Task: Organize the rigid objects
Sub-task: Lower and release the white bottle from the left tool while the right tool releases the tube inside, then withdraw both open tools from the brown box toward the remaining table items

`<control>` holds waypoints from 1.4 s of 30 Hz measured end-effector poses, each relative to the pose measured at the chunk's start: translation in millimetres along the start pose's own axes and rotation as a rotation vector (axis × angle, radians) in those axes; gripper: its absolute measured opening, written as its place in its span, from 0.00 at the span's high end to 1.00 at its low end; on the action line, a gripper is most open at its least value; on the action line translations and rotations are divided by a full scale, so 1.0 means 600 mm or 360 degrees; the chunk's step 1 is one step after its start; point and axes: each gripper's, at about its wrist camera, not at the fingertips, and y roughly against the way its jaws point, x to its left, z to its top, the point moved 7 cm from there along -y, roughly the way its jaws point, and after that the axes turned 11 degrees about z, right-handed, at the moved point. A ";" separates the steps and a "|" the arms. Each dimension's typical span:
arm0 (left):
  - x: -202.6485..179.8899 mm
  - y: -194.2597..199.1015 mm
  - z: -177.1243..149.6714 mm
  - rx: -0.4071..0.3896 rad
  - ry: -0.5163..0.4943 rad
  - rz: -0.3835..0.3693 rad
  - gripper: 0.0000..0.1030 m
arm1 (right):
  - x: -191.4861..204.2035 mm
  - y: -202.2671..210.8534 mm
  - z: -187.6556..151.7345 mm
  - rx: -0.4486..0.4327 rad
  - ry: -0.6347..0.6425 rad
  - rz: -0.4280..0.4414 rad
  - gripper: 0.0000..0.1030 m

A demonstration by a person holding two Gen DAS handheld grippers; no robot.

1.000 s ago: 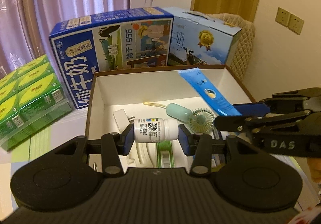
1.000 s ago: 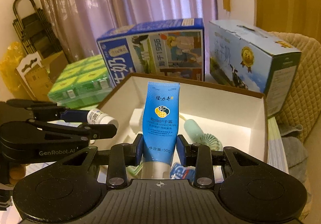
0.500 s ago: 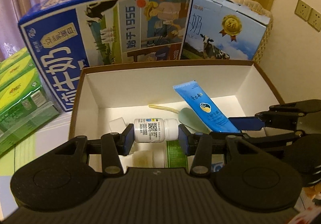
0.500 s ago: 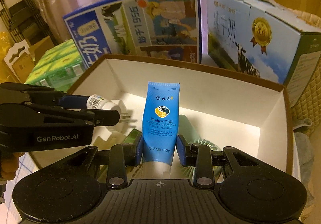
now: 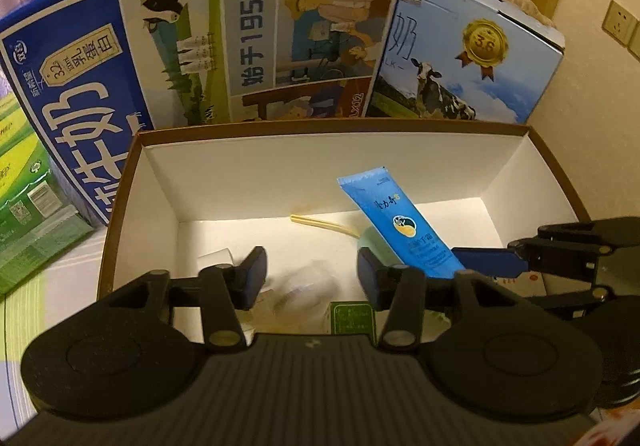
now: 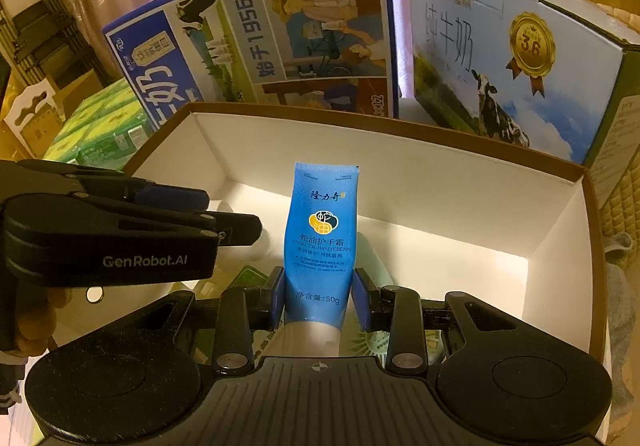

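the left gripper (image 5: 311,274) is seen with jaws just opened over the brown-rimmed box (image 5: 320,128); a blurred white bottle (image 5: 298,292) lies free between and below them, judged delivered. the hand cream tube (image 6: 320,242) is clamped upright in the right gripper (image 6: 319,296), above the box floor, not yet released.

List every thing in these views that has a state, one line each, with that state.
Left claw: open, jaws just opened, a blurred bottle below them.
Small white bottle: released, motion-blurred, in the box.
Right claw: shut on hand cream tube.
Hand cream tube: held upright, cap end down.
White cardboard box: open-topped, partly filled.
Blue milk carton: closed, behind the box.
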 end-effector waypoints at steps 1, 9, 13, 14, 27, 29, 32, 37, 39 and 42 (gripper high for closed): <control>0.002 0.000 0.000 -0.0001 0.0005 0.0004 0.49 | -0.001 0.000 0.001 -0.0007 -0.0009 -0.0005 0.68; 0.029 0.018 -0.007 0.0005 0.0057 0.0016 0.48 | 0.007 0.012 0.008 -0.0051 -0.0028 0.0002 0.44; 0.045 0.036 -0.017 0.0004 0.0076 0.0033 0.48 | 0.010 0.029 0.008 -0.0069 -0.0059 0.0002 0.42; 0.048 0.042 -0.019 -0.0001 0.0079 0.0034 0.48 | 0.011 0.034 0.008 -0.0077 -0.0068 0.0007 0.42; 0.066 0.144 -0.057 -0.0070 0.0171 -0.0007 0.48 | 0.050 0.121 -0.026 -0.0169 -0.0136 0.0039 0.40; 0.069 0.164 -0.066 -0.0081 0.0198 -0.0013 0.48 | 0.058 0.140 -0.033 -0.0201 -0.0146 0.0036 0.40; 0.073 0.196 -0.081 -0.0101 0.0215 -0.0016 0.48 | 0.072 0.167 -0.045 -0.0236 -0.0154 0.0033 0.39; 0.073 0.245 -0.114 -0.0122 0.0229 -0.0021 0.48 | 0.101 0.211 -0.073 -0.0289 -0.0168 0.0034 0.39; 0.072 0.261 -0.131 -0.0116 0.0234 -0.0025 0.48 | 0.116 0.226 -0.086 -0.0298 -0.0164 0.0040 0.39; 0.067 0.281 -0.156 -0.0096 0.0239 -0.0037 0.48 | 0.137 0.244 -0.108 -0.0293 -0.0155 0.0042 0.39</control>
